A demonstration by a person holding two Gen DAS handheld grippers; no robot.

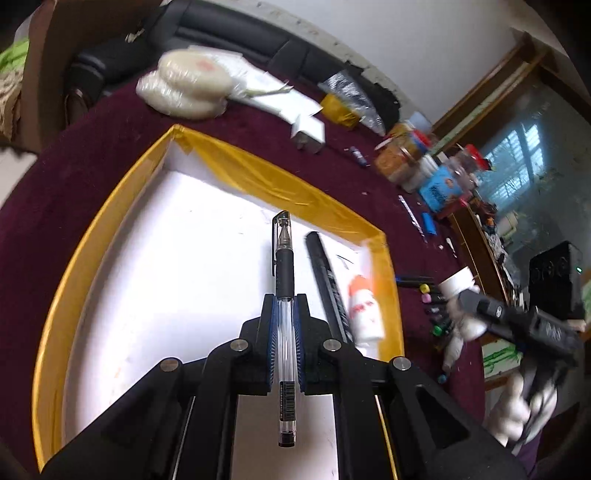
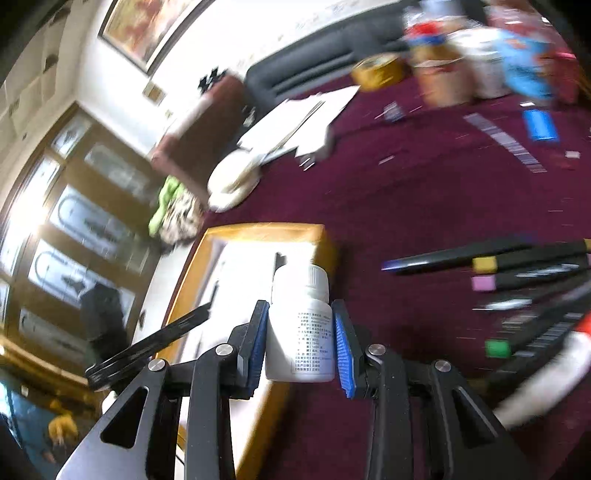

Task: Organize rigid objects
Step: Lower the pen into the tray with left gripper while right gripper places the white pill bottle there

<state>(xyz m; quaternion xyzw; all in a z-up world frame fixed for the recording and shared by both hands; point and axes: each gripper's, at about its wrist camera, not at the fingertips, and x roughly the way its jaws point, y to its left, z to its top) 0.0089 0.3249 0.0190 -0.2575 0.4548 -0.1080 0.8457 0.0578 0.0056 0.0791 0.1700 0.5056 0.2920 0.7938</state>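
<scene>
Pen [image 1: 285, 280] clamped lengthwise in left gripper [image 1: 285, 314], jaws fully closed on clear barrel, capped tip pointing forward over white floor of gold-rimmed box [image 1: 388, 266]. Inside box, near right wall: black stick [image 1: 327, 277] and small white bottle with orange cap [image 1: 364, 310], lying flat. Right gripper [image 2: 301, 339] closed on white pill bottle [image 2: 301, 332], blue pads pressing both sides, bottle upright, above maroon tablecloth [image 2: 406, 206] beside box corner. Markers [image 2: 517, 266] scattered on cloth to right. View blurred.

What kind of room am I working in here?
Most likely a home living room: a dark sofa stands behind the table with its maroon cloth, a framed picture hangs on the wall, and food jars clutter the table's far side.
</scene>
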